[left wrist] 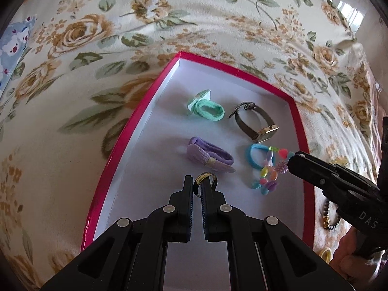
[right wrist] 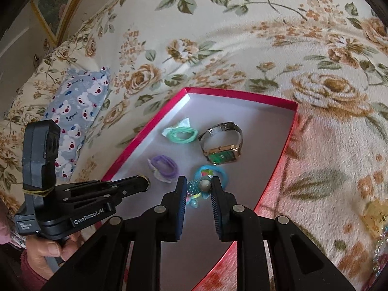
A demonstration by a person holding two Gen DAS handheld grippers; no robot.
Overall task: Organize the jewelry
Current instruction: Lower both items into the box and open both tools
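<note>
A red-rimmed box (left wrist: pixel 135 118) with a white floor lies on a floral blanket; it also shows in the right wrist view (right wrist: pixel 288 131). Inside lie a mint hair tie (left wrist: pixel 208 108), a watch (left wrist: pixel 254 121), a purple hair tie (left wrist: pixel 208 156), a blue hair tie (left wrist: pixel 254 155) and a colourful bead bracelet (left wrist: pixel 266 177). My left gripper (left wrist: pixel 197 181) is shut on a gold ring (left wrist: pixel 206 178) above the box's near part. My right gripper (right wrist: pixel 197 181) is open over the bead bracelet (right wrist: pixel 194 189), its fingertips on either side of the beads.
A dark bead bracelet (left wrist: pixel 329 215) and a yellow item (left wrist: pixel 325 254) lie on the blanket right of the box. A blue koala-print pouch (right wrist: pixel 75 111) lies to the left. Gold and crystal jewelry (right wrist: pixel 378 218) lies at the far right.
</note>
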